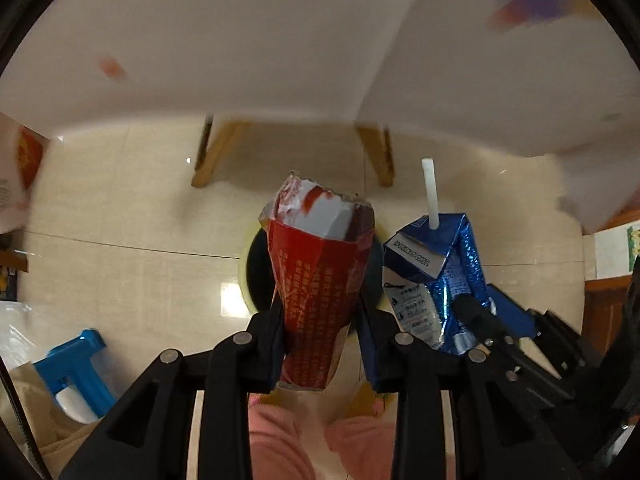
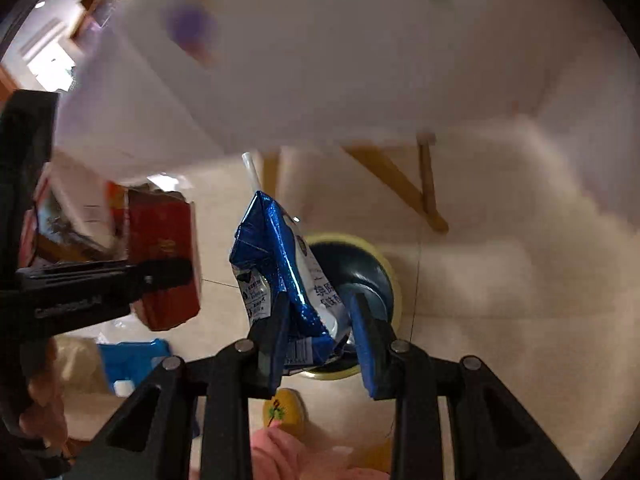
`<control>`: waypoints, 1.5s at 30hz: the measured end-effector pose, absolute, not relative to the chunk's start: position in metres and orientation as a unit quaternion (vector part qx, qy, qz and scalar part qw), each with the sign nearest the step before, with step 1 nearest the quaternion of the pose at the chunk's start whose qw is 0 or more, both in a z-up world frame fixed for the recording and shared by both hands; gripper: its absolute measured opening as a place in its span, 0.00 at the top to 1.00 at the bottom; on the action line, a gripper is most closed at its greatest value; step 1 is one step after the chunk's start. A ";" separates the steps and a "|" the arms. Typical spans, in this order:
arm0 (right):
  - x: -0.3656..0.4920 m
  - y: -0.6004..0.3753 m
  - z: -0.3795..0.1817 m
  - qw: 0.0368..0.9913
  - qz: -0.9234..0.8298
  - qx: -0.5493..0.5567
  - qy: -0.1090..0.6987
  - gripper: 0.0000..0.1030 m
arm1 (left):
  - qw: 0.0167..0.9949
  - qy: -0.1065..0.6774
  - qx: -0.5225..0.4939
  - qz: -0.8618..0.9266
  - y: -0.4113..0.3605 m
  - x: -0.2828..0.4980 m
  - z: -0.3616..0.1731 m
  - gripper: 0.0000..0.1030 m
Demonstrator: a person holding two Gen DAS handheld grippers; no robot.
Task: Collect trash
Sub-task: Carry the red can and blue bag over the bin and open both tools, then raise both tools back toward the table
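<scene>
While both tongs pointed steeply down at the tiled floor [image 1: 120, 216], each had a piece of trash pinched between its pads.

Left tongs [image 1: 320, 312]: closed narrowly on a crushed red carton [image 1: 316, 272], torn open at its far end, white lining showing. The carton stood up out of the jaws, directly over a round bin [image 1: 252, 264] with a pale yellow rim and dark inside.

Right tongs [image 2: 320, 320]: closed narrowly on a crumpled blue carton [image 2: 276, 256] with a white straw [image 2: 252, 172] sticking out of its far end. The pads pressed its lower part from either side. It hung just left of and over the same bin [image 2: 360, 264], whose dark opening showed behind it on the floor.

The two cartons were side by side, close but apart, the red one to the left.

Surroundings: a white desk [image 1: 240, 40] with wooden legs [image 1: 216, 156] stood at the far side, blurred. A blue stool [image 1: 76, 364] sat on the floor at the near left. Pink fabric [image 1: 280, 440] showed at the near edge under the tongs. In the right wrist view a hand [image 2: 44, 400] gripped the left tool's handle at the left edge.
</scene>
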State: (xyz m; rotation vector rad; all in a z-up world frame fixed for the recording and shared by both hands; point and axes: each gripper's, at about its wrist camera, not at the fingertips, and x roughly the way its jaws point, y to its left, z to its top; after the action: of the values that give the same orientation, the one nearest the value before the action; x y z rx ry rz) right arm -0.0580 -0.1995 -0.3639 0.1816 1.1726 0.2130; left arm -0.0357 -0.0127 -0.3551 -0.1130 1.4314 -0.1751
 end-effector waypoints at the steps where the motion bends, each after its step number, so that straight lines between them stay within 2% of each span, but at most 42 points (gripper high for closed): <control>1: -0.054 -0.199 -0.385 0.823 0.095 0.090 0.553 0.71 | 0.749 0.656 -0.050 -0.079 -0.013 -0.032 -0.373 0.70; 7: -0.032 -0.195 -0.472 0.818 0.080 0.107 0.559 0.71 | 0.747 0.660 -0.028 -0.079 -0.022 -0.018 -0.453 0.67; 9: -0.023 -0.190 -0.495 0.818 0.085 0.103 0.560 0.70 | 0.749 0.657 -0.024 -0.078 -0.025 -0.013 -0.472 0.63; 11: -0.015 -0.183 -0.512 0.808 0.086 0.096 0.575 0.68 | 0.752 0.653 -0.031 -0.079 -0.024 -0.010 -0.482 0.54; 12: -0.010 -0.181 -0.522 0.799 0.092 0.103 0.585 0.67 | 0.752 0.653 -0.037 -0.079 -0.024 -0.009 -0.486 0.45; 13: -0.006 -0.179 -0.527 0.795 0.095 0.110 0.588 0.63 | 0.753 0.652 -0.044 -0.079 -0.024 -0.007 -0.489 0.36; 14: -0.004 -0.178 -0.530 0.796 0.092 0.108 0.588 0.54 | 0.757 0.647 -0.048 -0.077 -0.023 -0.008 -0.492 0.32; 16: -0.003 -0.175 -0.532 0.805 0.087 0.090 0.580 0.42 | 0.764 0.639 -0.049 -0.071 -0.022 -0.006 -0.498 0.21; 25: -0.018 -0.174 -0.523 0.807 0.075 0.066 0.583 0.41 | 0.773 0.630 -0.041 -0.064 -0.014 -0.013 -0.504 0.20; 33: -0.042 -0.184 -0.456 0.808 0.076 0.083 0.579 0.41 | 0.778 0.626 -0.029 -0.055 -0.002 -0.037 -0.448 0.21; 45: -0.059 -0.184 -0.280 0.825 0.082 0.082 0.553 0.41 | 0.817 0.574 -0.033 -0.039 0.008 -0.053 -0.263 0.21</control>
State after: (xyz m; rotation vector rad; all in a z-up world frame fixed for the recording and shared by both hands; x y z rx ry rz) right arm -0.0587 -0.1842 -0.2804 0.1744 1.1749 0.1743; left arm -0.0533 0.0077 -0.2634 -0.0705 1.2231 -0.0839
